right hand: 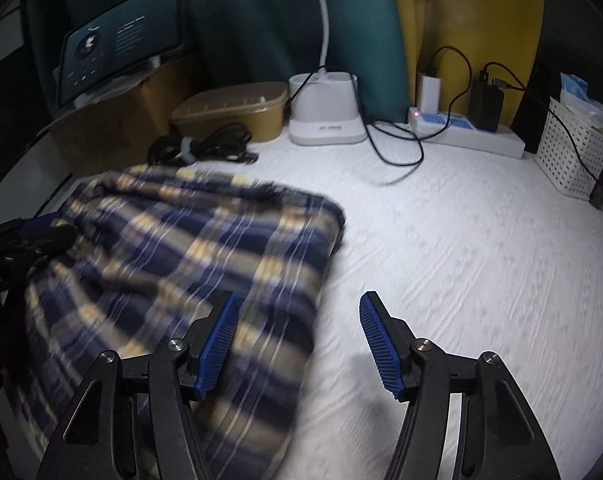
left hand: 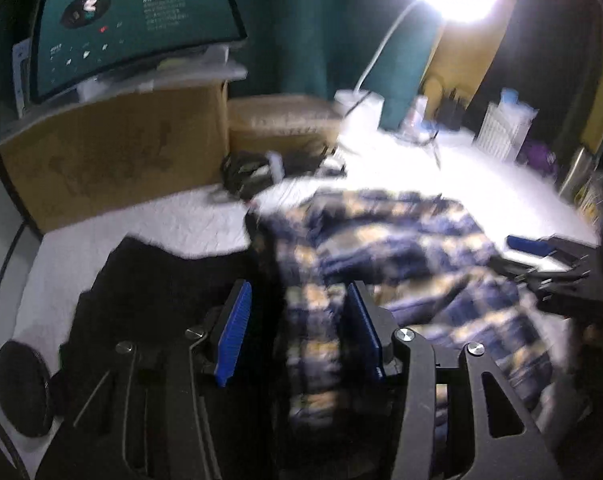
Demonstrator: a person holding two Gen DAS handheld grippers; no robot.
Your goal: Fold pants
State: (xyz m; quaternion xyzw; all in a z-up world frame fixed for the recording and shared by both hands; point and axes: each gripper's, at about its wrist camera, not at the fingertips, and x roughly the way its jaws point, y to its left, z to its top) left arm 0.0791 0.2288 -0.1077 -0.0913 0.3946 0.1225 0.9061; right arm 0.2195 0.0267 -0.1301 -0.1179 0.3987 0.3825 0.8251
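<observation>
The soft, limp plaid pants [right hand: 173, 264] are lying bunched toward the surface's [right hand: 461, 260] left edge, both tools gaping wide, left tool [left hand: 297, 332] straddling cloth, right tool [right hand: 297, 344] over their edge, the hem looking best to pinch.

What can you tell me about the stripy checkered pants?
The plaid pants are soft-looking cloth checked in navy, cream and grey with thin white lines. They lie bunched and rumpled on the white textured bedsheet, blurred in both views. A fold of them runs between the blue pads of the left gripper. The right gripper is open at their right edge, holding nothing.
</observation>
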